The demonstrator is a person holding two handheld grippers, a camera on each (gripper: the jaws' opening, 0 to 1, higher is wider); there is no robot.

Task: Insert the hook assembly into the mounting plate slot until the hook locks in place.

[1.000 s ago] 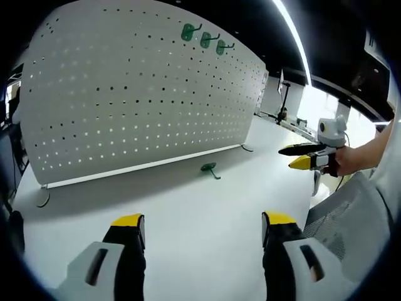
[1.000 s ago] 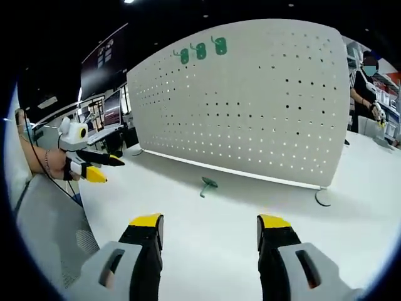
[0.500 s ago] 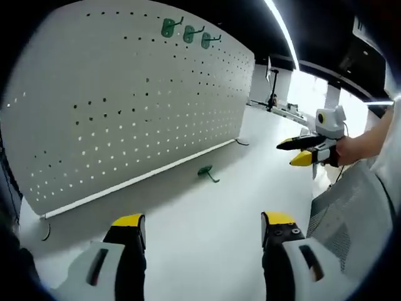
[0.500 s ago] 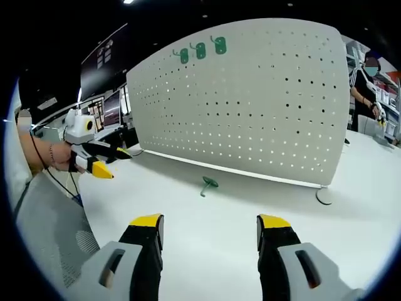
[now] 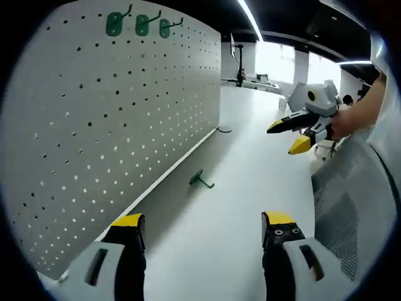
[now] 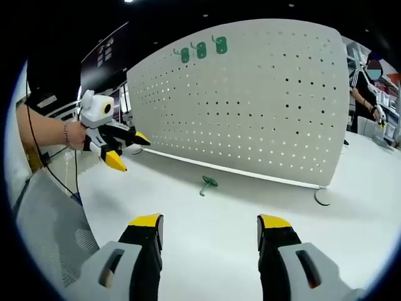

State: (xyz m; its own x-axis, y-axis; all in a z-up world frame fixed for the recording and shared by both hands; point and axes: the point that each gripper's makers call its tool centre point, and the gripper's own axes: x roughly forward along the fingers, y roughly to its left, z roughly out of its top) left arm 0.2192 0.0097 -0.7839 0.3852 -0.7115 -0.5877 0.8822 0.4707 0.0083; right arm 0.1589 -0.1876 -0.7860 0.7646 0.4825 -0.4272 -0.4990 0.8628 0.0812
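A loose green hook [image 5: 200, 180] [image 6: 207, 183] lies on the white table near the foot of the upright white pegboard [image 5: 113, 119] [image 6: 250, 100]. Three green hooks [image 5: 138, 24] [image 6: 200, 49] hang in a row near the board's top. My left gripper [image 5: 203, 229] is open and holds nothing, close beside the board and short of the loose hook; it also shows at the left of the right gripper view [image 6: 128, 150], jaws apart. My right gripper [image 6: 210, 231] is open and bare over the table; in the left gripper view [image 5: 289, 137] it hovers at the right.
The pegboard stands on small feet [image 6: 322, 196] on the white table [image 6: 219, 251]. A grey mesh chair back [image 5: 351, 213] [image 6: 50, 232] sits at the table's near side. A person [image 6: 366, 88] stands beyond the board's right end. Desks and monitors [image 6: 103, 106] lie behind.
My left gripper has swung in toward the pegboard and forward, so the board now runs along its left side. The right gripper has held still. The loose hook has not moved.
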